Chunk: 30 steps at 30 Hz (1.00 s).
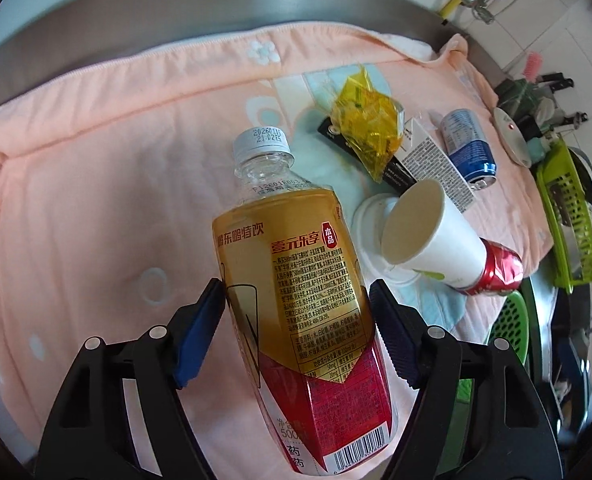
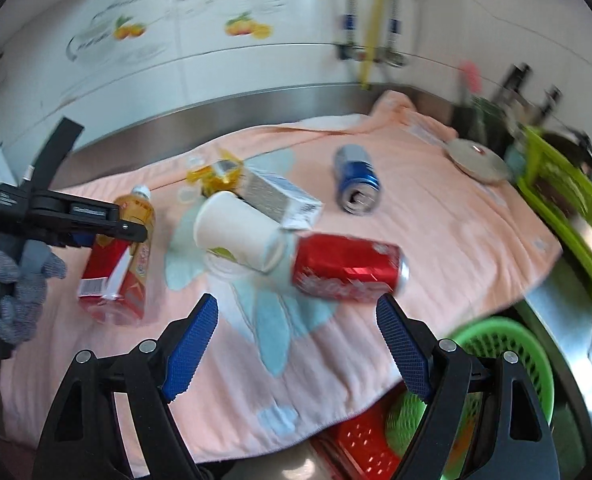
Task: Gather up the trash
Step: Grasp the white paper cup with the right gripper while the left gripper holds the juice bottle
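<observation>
The left gripper (image 1: 298, 300), black w/ ribbed blue pads, is pinching a clear plastic drink bottle (image 1: 296, 280) around its middle: white screw cap, amber liquid, glossy gold-and-red label w/ Chinese text, "500" and a barcode near the base. It's sitting just over the soft peach terry towel (image 1: 95, 200) w/ pale flower shapes. The right gripper (image 2: 296, 340) is hanging wide open, holding nothing, jaws framing a dented red aluminium can (image 2: 348, 268) lying on its side. Touching that can: a tipped white paper cup (image 2: 235, 232). Behind are a grey printed carton (image 2: 279, 196), crinkly yellow cellophane wrapper (image 2: 215, 174) and a blue can (image 2: 356, 180), also on its side.
</observation>
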Each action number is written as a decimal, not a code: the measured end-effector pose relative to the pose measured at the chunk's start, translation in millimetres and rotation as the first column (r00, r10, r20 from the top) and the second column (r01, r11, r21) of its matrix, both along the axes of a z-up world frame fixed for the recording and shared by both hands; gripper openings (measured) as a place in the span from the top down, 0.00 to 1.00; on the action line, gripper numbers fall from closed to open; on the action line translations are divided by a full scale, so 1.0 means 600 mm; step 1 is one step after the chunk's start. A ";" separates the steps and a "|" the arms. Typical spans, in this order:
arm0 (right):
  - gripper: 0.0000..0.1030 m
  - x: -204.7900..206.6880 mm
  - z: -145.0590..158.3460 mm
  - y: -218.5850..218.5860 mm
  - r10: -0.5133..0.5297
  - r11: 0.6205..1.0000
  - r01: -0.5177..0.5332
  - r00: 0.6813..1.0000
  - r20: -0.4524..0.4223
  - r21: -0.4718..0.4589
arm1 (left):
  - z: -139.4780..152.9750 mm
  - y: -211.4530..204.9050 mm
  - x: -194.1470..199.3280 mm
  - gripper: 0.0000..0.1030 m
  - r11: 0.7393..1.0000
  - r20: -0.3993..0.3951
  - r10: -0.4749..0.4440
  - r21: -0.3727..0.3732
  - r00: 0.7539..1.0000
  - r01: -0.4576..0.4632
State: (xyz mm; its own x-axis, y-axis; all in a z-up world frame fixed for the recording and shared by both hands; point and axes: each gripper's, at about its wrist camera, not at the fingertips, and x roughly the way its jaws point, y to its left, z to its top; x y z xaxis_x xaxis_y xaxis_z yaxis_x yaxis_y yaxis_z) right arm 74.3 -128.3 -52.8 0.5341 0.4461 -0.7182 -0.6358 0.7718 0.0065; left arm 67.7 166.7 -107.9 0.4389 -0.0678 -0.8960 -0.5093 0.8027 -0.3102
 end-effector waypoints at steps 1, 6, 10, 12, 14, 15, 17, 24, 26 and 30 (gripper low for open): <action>0.24 0.004 -0.001 0.012 0.020 1.000 -0.020 1.000 -0.004 -0.005 | 0.005 0.006 -0.007 0.30 1.000 0.006 -0.004 0.009 1.000 0.003; 0.24 0.033 -0.011 0.083 0.132 0.989 -0.132 0.991 -0.005 -0.074 | 0.021 0.029 -0.038 0.30 0.999 0.029 -0.013 0.046 1.000 0.012; 0.24 0.051 -0.022 0.128 0.210 0.970 -0.211 0.978 -0.019 -0.121 | 0.025 0.041 -0.053 0.30 0.998 0.034 -0.021 0.061 0.999 0.019; 0.24 0.063 -0.032 0.152 0.249 0.955 -0.248 0.968 -0.020 -0.163 | 0.026 0.046 -0.057 0.30 0.998 0.039 -0.024 0.061 0.999 0.021; 0.24 0.072 -0.040 0.169 0.278 0.941 -0.279 0.960 -0.029 -0.191 | 0.028 0.050 -0.060 0.30 0.998 0.044 -0.028 0.061 0.999 0.025; 0.24 0.078 -0.046 0.181 0.304 0.928 -0.305 0.952 -0.038 -0.215 | 0.028 0.050 -0.061 0.30 0.997 0.044 -0.030 0.066 0.999 0.027; 0.24 0.086 -0.053 0.194 0.329 0.911 -0.324 0.944 -0.023 -0.255 | 0.030 0.054 -0.061 0.30 0.997 0.047 -0.036 0.074 0.998 0.032; 0.24 0.118 -0.081 0.239 0.414 0.845 -0.414 0.907 -0.075 -0.340 | 0.026 0.063 -0.063 0.30 0.997 0.043 -0.041 0.073 0.998 0.038; 0.24 0.122 -0.089 0.249 0.437 0.823 -0.441 0.894 -0.096 -0.357 | 0.025 0.066 -0.064 0.30 0.997 0.043 -0.039 0.074 0.998 0.036; 0.24 0.125 -0.104 0.267 0.469 0.789 -0.473 0.876 -0.112 -0.392 | 0.025 0.067 -0.066 0.30 0.996 0.043 -0.039 0.077 0.998 0.035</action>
State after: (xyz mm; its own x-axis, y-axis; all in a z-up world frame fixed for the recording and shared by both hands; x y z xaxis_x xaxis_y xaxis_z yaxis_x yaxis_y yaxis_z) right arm 149.6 31.7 -115.4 0.3256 0.3178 -0.8905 -0.9225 0.3133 -0.2255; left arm 27.9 206.7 -92.7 0.4766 -0.0167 -0.8790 -0.4661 0.8429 -0.2687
